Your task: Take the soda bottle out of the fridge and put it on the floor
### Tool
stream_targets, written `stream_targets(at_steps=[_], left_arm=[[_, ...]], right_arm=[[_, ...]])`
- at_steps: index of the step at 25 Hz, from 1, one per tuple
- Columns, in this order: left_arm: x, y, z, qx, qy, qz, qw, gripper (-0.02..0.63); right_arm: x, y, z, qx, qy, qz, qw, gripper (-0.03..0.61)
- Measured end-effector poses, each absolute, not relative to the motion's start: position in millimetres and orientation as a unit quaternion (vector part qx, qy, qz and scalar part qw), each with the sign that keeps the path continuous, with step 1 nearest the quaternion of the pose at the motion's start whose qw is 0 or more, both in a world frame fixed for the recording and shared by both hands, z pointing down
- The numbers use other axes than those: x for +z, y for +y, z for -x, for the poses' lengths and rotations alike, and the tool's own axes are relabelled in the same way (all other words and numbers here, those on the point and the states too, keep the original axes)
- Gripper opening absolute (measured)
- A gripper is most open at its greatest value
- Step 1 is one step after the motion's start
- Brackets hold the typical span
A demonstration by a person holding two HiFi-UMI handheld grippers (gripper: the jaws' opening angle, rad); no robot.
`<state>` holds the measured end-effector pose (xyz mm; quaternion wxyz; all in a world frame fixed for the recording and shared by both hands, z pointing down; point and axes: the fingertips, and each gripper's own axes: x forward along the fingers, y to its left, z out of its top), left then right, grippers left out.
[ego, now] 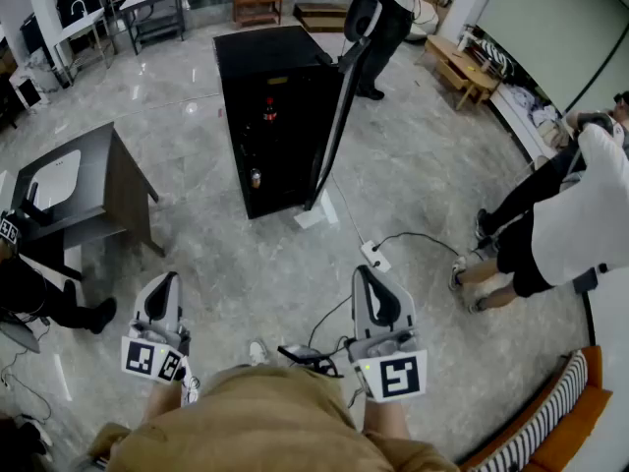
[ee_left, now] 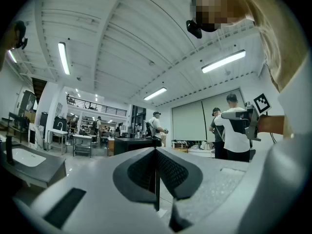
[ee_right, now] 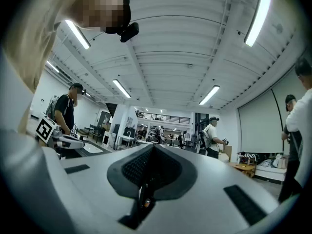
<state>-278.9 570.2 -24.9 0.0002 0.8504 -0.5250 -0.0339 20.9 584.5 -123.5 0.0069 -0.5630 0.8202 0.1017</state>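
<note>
Fridge [ego: 257,57] open on the floor: soda bottle [ego: 269,112] on upper shelf, small item [ego: 256,177] lower. Left gripper [ego: 165,285] and right gripper [ego: 369,281] closed, empty.

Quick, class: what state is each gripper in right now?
Left gripper: closed, holding nothing.
Right gripper: closed, holding nothing.
</note>
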Motion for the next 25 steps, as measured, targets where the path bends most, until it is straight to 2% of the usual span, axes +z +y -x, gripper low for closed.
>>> stream_targets(at_steps=[15, 25], left_arm=[[-28.5, 546.8, 266.0, -0.035, -0.504, -0.863, -0.007, 0.003], [-8.0, 523.5, 308.8, -0.034, -0.492, -0.870, 0.020, 0.002]], right_arm=[[-124.4, 580.9, -32.0, 0.100, 0.807, 0.582, 0.014, 0.002], [-118.6, 561.4, 21.9, 0.094, 0.810, 0.579, -0.010, 0.003]])
